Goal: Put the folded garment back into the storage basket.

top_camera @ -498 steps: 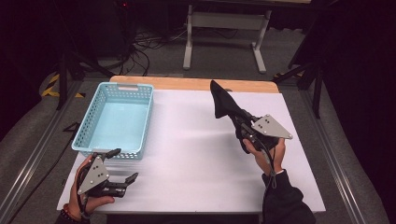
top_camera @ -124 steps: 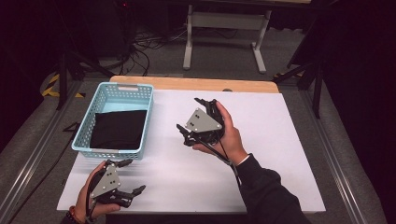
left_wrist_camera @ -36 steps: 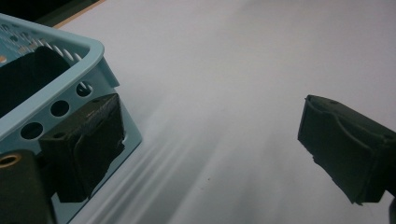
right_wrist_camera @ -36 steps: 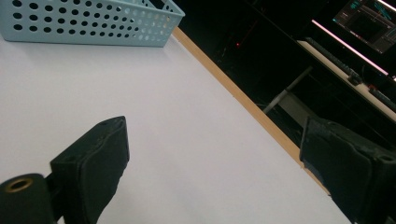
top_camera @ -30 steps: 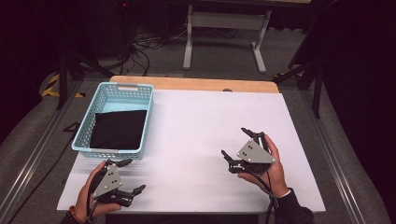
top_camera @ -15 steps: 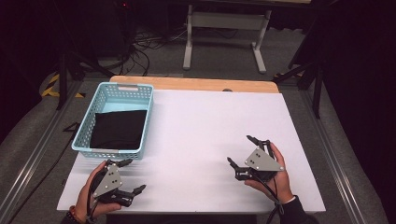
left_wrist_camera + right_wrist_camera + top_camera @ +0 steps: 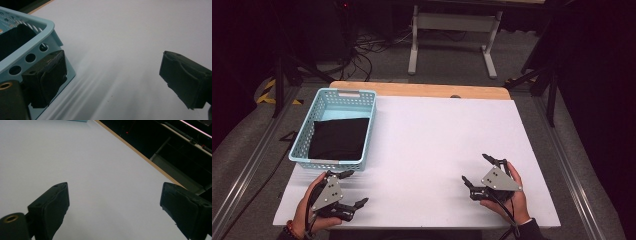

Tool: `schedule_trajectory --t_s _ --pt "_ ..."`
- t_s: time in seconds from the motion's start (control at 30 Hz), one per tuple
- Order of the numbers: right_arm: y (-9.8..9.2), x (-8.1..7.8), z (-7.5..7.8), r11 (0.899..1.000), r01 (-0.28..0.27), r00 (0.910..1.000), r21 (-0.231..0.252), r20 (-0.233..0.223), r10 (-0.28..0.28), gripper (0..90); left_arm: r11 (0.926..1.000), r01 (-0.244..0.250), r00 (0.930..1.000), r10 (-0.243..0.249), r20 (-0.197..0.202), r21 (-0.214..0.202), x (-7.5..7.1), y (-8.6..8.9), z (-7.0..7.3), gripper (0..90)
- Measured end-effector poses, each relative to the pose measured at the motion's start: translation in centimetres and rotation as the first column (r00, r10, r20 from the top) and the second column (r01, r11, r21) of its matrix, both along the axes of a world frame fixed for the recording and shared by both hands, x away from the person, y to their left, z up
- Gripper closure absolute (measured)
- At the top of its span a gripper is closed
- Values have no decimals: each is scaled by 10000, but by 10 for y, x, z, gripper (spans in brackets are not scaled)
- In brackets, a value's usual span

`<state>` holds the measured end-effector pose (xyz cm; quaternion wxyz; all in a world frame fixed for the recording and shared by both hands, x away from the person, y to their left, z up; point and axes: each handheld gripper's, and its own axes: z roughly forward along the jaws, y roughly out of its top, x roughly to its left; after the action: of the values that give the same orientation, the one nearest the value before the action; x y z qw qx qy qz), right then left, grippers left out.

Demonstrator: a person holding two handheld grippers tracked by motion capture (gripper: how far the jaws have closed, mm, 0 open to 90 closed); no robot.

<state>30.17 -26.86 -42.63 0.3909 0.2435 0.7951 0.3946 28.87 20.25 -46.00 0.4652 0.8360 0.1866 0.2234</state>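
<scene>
Tabletop basket (image 7: 330, 96) holds folded black cloth (image 7: 339, 138).

Nothing to read here, honestly. No labels, brand marks, numbers or signs on the light blue basket (image 7: 333, 96), on the black cloth (image 7: 339, 138) folded inside it, or on the white table (image 7: 442, 135). The grey plates on top of the left gripper (image 7: 355, 189) and the right gripper (image 7: 474, 168) look blank too (a few small dark dots on them, but no lettering). The yellow and black striped tape on the floor at the far left carries no words.
</scene>
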Motion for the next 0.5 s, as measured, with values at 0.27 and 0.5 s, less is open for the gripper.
schedule_trajectory --t_s 0.27,0.5 --pt "-16 -4 -15 9981 480 9984 391 -328 -468 68 9999 -63 10000 62 -53 -83 1 1 0 82" --pt "-30 -8 -22 9908 729 9973 1138 -143 -717 28 9999 -100 9999 100 -90 -12 4 0 0 81"
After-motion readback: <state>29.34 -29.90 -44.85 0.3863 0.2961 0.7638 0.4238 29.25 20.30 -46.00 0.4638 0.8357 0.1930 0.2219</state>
